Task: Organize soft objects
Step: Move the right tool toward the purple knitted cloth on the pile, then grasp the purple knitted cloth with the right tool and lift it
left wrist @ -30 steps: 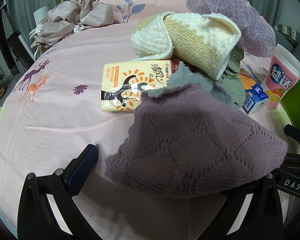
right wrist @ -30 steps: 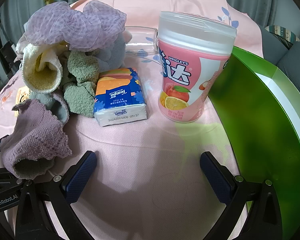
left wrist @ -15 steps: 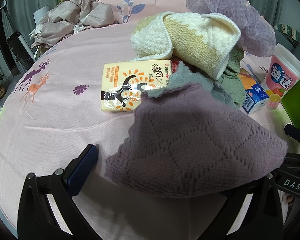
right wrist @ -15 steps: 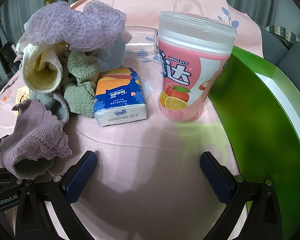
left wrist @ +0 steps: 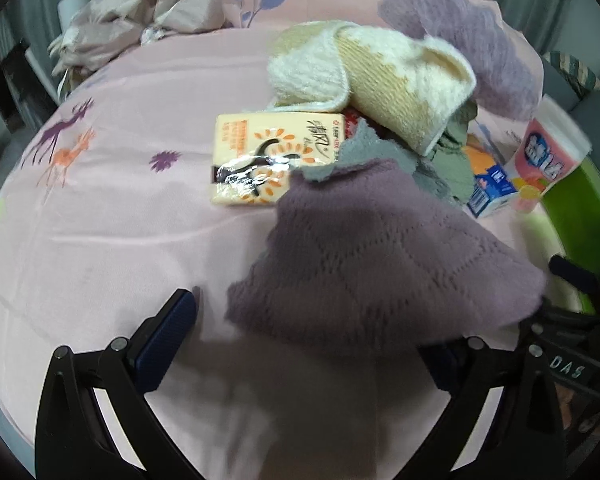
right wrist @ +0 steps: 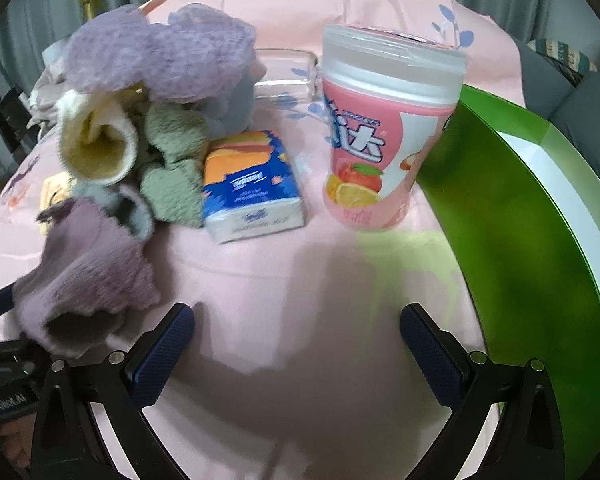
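With both jaws spread wide and empty, the left hand-held gripper (left wrist: 300, 344) and right hand-held gripper (right wrist: 296, 344) flank the purple knit cloth (left wrist: 384, 256), best pinched deep.

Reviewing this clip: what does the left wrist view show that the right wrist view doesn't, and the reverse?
Only the left wrist view shows the crumpled beige cloth at the far edge and the deer print in full.

Only the right wrist view shows the clear glass container behind the pink canister and the open right gripper over bare tablecloth.

Both show the purple knit cloth, yellow-and-white towel, purple mesh puff, blue tissue pack and green box.
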A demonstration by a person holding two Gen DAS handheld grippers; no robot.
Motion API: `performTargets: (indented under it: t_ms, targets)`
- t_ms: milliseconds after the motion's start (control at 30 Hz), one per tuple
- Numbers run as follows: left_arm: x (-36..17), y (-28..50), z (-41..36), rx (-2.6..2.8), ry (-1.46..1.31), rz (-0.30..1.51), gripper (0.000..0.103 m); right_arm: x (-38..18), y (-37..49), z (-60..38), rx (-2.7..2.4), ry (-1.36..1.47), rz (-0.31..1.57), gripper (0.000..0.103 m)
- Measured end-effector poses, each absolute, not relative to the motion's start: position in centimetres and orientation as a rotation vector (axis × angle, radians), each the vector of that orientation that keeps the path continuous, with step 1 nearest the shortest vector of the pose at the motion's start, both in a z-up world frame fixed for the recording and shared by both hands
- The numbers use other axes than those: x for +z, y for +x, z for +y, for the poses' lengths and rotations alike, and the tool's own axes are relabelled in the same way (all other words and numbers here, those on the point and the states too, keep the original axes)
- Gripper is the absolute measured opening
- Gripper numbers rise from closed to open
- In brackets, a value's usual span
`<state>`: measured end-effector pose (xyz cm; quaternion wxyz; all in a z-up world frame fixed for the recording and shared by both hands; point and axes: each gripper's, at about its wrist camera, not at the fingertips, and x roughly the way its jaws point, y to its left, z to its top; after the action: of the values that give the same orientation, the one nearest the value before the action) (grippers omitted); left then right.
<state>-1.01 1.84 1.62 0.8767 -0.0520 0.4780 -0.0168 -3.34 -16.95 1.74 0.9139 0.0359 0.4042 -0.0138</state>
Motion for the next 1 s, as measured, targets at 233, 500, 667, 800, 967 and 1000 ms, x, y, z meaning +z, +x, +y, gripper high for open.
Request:
performTargets:
  t_ms: [233,500,667,800,967,1000]
  targets:
    - [5.2,-3.3,3.2,-0.052,-0.172,0.951,0.100,5.6,-5.7,-16.4,-0.012,0.096,0.777,0.103]
    - [7.9,-4.2,3.9,-0.134,-0.258,0.881,0.091,9.6,-7.1,-15.8,0.113,0.134,0.717,0.103]
    - [6.0,-3.1,3.4,-0.172,-0.281,0.929,0.076,8.8,-5.0,-15.0,0.262,0.267,0.799,0.088]
    - [4.4,-1.6,2.8,-0.208,-0.314,0.975,0.064,6.2,-2.2,-13.5,0.291,0.302,0.893,0.079]
    - [3.0,-0.6,2.4,-0.196,-0.322,1.025,0.051,3.3,0.6,-11.9,0.338,0.324,0.992,0.069]
    - [2.9,-0.5,2.4,-0.196,-0.327,1.026,0.050,2.9,1.0,-11.7,0.344,0.326,1.006,0.069]
